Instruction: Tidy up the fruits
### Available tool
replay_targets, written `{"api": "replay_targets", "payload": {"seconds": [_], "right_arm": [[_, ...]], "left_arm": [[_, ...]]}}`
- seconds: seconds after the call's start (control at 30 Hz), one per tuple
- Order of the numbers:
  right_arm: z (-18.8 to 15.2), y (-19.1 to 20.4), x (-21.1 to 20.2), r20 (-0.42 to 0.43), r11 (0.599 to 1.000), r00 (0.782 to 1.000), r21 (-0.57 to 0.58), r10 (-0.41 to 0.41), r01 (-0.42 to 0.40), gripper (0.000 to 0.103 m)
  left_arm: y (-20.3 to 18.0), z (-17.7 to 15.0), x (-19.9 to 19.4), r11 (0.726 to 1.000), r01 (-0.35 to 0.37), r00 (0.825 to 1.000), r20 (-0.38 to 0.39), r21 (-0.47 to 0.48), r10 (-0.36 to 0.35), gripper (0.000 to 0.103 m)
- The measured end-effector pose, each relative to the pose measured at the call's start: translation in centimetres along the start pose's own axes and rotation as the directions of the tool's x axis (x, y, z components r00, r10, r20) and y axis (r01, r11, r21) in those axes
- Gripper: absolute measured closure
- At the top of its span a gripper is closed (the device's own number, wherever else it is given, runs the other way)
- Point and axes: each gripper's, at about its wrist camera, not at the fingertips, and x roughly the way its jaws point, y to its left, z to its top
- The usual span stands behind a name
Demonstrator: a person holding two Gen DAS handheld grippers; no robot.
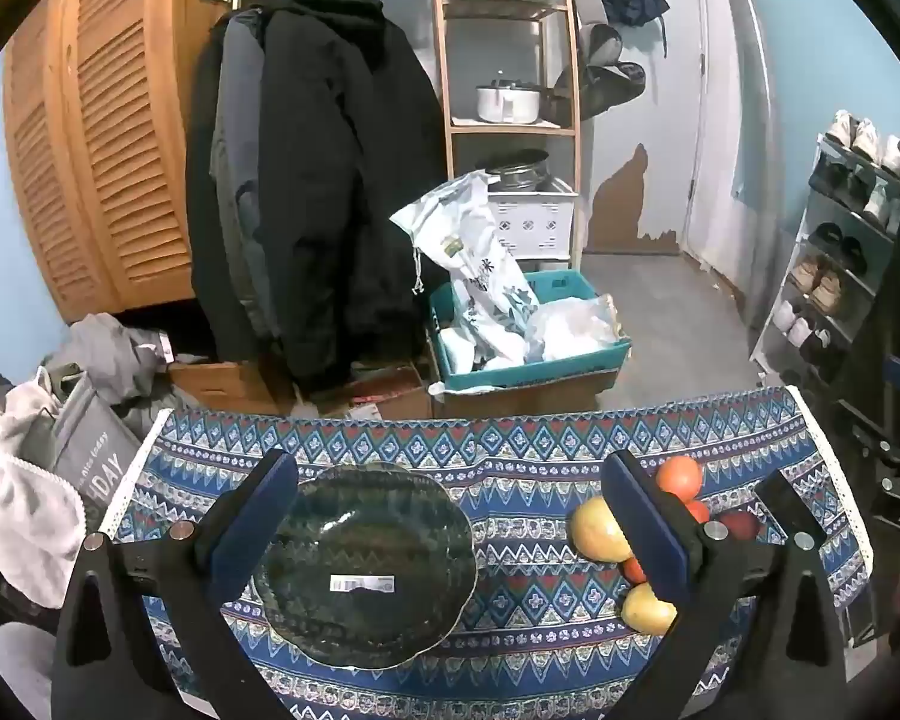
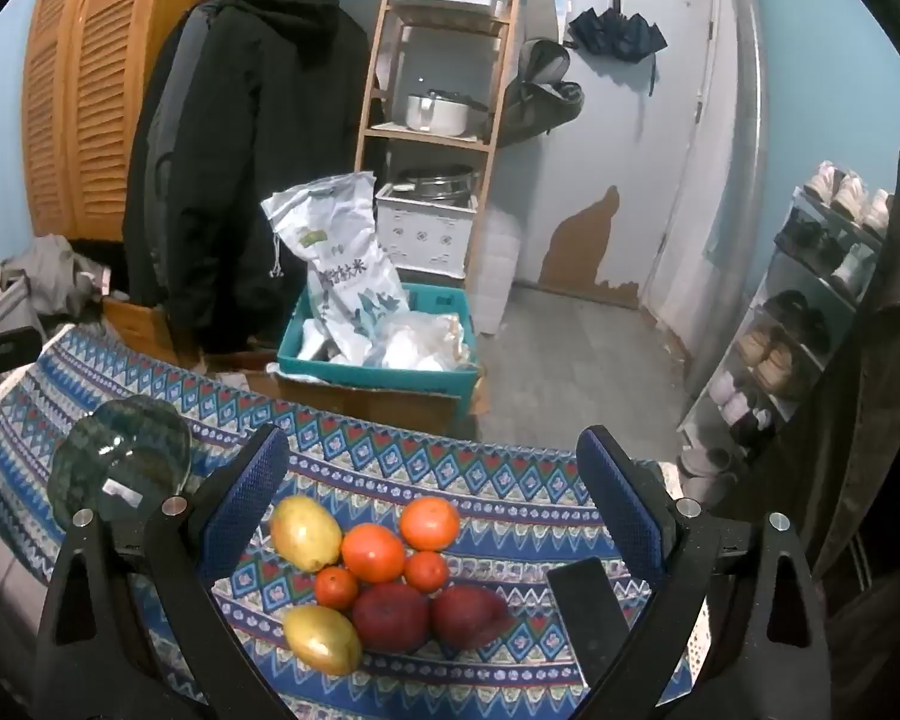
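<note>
Left gripper point(image 1: 450, 516): jaws stand wide apart, nothing is between the pads, it tilts down toward the table.
Left gripper fingers point(image 1: 252, 528): blue pads, both free.
Right gripper point(image 2: 435, 504): jaws also wide apart, holding nothing, tilted down.
Right gripper fingers point(image 2: 621, 510): blue pads, both free.

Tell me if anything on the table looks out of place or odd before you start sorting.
Nothing is spilled or damaged. One oddity: the glass plate still has a barcode sticker on it. A black phone lies beside the loose fruit pile, where it could get in the way.
</note>
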Motion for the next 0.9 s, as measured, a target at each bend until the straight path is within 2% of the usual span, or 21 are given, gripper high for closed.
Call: {"api": "replay_targets", "payload": {"seconds": [0.53, 0.9], "right_arm": [[0.0, 0.2, 0.1, 0.001, 1.0, 1.0, 0.002, 0.001, -0.001, 0.008], [0.0, 0.3, 0.2, -0.001, 1.0, 1.0, -0.001, -0.008, 0.008, 0.008]], "left_arm": [[0.3, -0.2, -0.1, 1.0, 0.023, 1.0, 0.003, 0.001, -0.023, 0.001], [0.6, 0.1, 0.0, 1.0, 0.013, 1.0, 0.001, -0.014, -0.013, 0.001]]}}
